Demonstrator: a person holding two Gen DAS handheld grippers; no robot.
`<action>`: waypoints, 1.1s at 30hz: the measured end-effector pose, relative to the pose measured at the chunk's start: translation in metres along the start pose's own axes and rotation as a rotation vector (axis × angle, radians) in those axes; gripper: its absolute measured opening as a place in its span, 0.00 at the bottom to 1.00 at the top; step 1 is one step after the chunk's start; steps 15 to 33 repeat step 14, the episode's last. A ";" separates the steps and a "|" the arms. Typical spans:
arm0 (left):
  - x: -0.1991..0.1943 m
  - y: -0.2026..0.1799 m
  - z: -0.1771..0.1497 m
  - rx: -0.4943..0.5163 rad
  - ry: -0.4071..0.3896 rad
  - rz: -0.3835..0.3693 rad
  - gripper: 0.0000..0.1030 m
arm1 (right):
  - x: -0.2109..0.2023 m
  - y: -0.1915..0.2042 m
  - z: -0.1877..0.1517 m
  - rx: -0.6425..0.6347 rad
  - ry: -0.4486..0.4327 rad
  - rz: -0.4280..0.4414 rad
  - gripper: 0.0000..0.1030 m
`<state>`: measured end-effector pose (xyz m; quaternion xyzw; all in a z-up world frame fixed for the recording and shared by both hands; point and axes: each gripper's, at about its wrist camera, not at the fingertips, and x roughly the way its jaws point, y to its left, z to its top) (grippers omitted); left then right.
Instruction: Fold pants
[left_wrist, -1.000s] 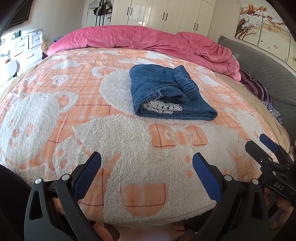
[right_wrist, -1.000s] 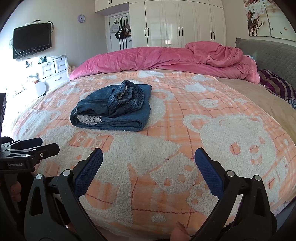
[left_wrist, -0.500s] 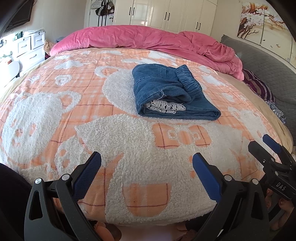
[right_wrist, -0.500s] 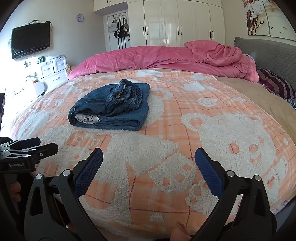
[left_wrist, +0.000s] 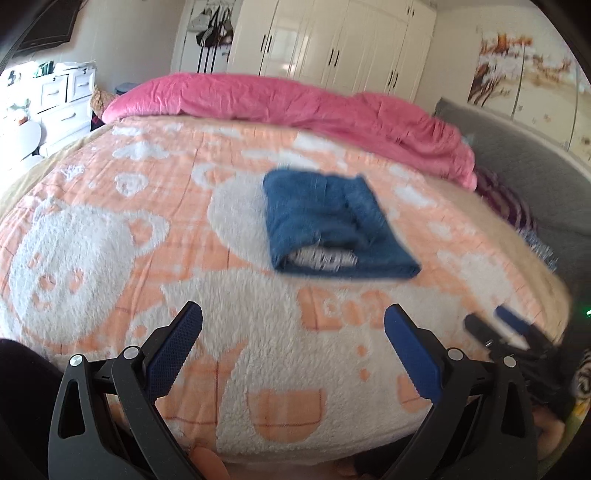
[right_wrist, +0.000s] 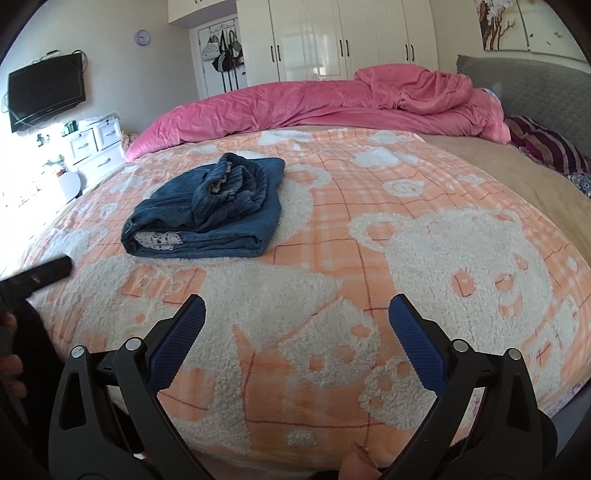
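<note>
Our left gripper (left_wrist: 293, 338) has swung since a moment ago, blurring its view, jaws spread and empty. The pants (right_wrist: 210, 214) lie folded mid-blanket (right_wrist: 369, 258), unmoved, well apart from both tools. Our right gripper (right_wrist: 295, 332) hangs spread too. We judge the folding finished.

pants (right_wrist: 207, 218): denim (matt) | blanket (right_wrist: 369, 258): fuzzy fleece | wardrobe (right_wrist: 351, 40): glossy

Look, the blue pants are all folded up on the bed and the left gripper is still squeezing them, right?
Not quite. The blue pants are folded on the bed, but the left gripper is open and apart from them. The left wrist view shows it.
</note>
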<state>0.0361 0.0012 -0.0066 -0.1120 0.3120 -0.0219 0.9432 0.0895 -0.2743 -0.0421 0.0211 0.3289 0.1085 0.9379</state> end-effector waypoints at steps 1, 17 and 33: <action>-0.004 0.002 0.005 -0.010 -0.024 -0.007 0.96 | 0.002 -0.006 0.002 0.014 0.006 -0.006 0.91; 0.146 0.186 0.142 -0.132 0.230 0.499 0.96 | 0.090 -0.241 0.101 0.298 0.218 -0.458 0.91; 0.146 0.186 0.142 -0.132 0.230 0.499 0.96 | 0.090 -0.241 0.101 0.298 0.218 -0.458 0.91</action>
